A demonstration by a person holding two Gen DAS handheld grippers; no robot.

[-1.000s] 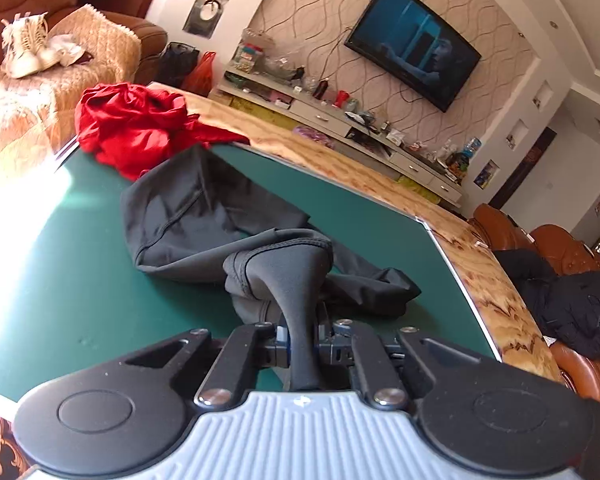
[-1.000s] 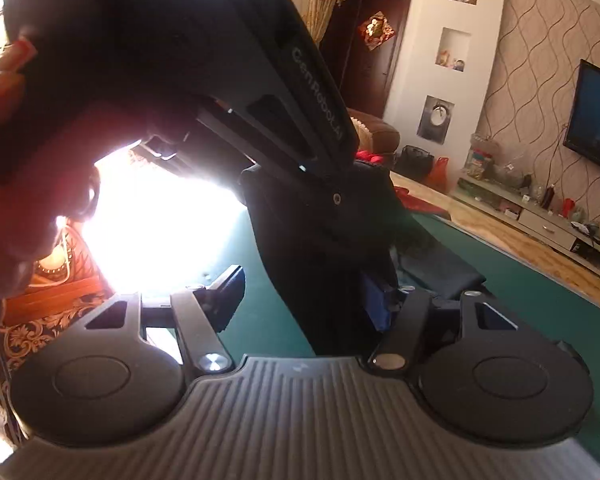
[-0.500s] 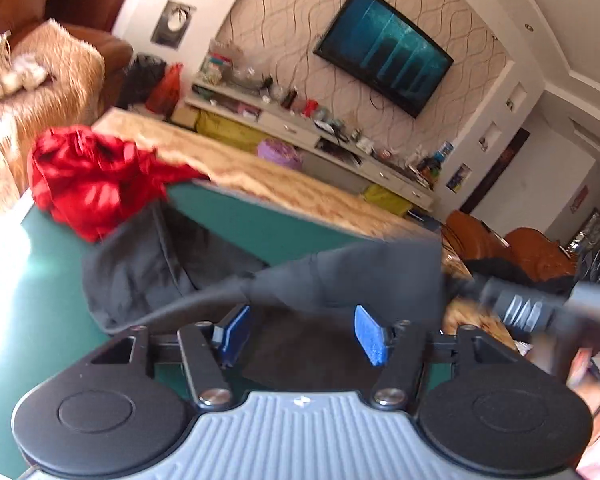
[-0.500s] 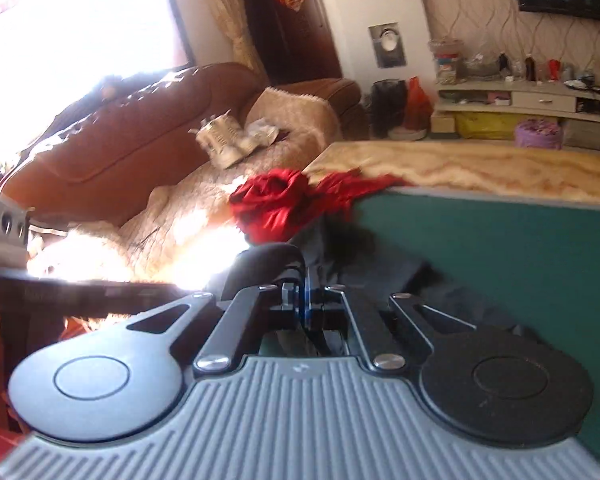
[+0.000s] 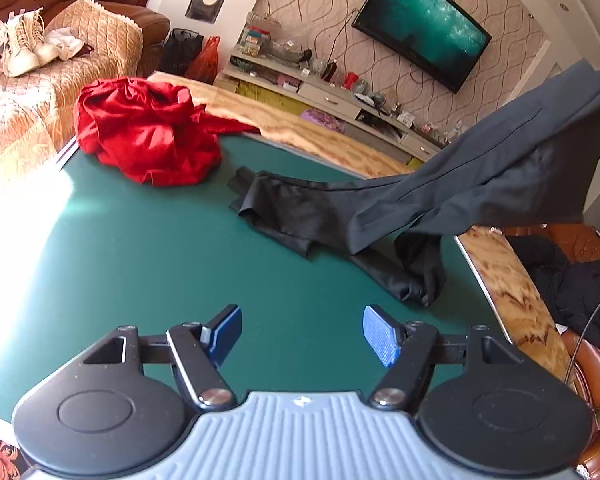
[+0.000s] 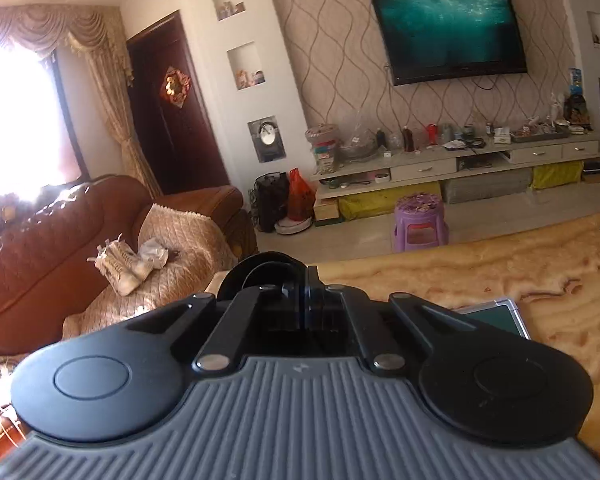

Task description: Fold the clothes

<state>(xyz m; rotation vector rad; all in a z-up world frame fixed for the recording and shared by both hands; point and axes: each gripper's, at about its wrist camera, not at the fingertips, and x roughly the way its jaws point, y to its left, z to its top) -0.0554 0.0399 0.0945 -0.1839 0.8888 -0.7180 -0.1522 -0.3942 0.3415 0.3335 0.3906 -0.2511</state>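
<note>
Dark grey trousers stretch from the green table up to the upper right of the left wrist view, where the right gripper lifts one end. Their other end lies crumpled on the table. My left gripper is open and empty above the table, nearer than the trousers. My right gripper is shut on a fold of the dark fabric, raised high and facing the TV wall. A red garment lies bunched at the table's far left corner.
The table has a marbled wooden border. A brown sofa with a beige cover and white shoes stands at left. A black jacket lies on a chair at right. A TV cabinet and purple stool stand beyond.
My left gripper let go of the trousers, opened and drew back. My right gripper shut on the trousers and lifted them up and to the right, stretching them off the table.
</note>
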